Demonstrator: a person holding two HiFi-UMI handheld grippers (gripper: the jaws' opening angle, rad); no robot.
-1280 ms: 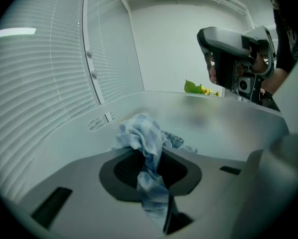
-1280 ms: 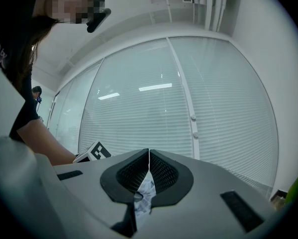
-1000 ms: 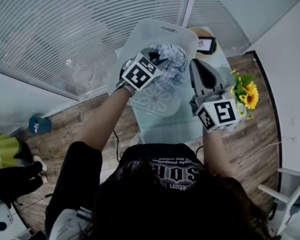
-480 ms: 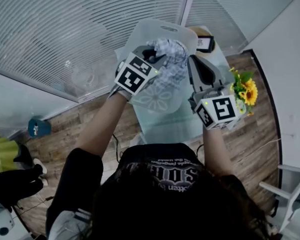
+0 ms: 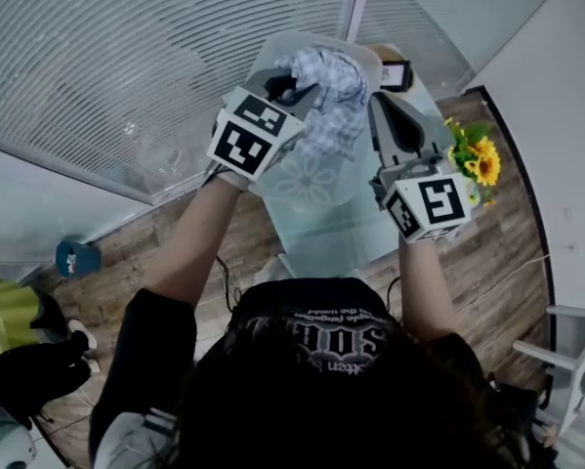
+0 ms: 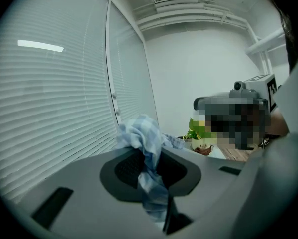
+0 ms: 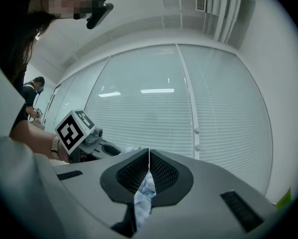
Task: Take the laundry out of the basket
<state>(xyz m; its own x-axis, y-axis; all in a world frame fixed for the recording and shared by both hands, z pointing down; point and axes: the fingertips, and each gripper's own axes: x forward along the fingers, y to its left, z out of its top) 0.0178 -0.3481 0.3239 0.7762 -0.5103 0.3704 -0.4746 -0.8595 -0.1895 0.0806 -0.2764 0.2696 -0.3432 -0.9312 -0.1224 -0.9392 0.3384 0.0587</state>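
Since left gripper and right gripper both clamp the checked cloth, it hangs between them over the basket, probably to clear the rim.

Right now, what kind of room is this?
Probably an office or meeting room: tall windows with white blinds, a wood floor, and a small glass table with sunflowers.

Wood floor, white window blinds
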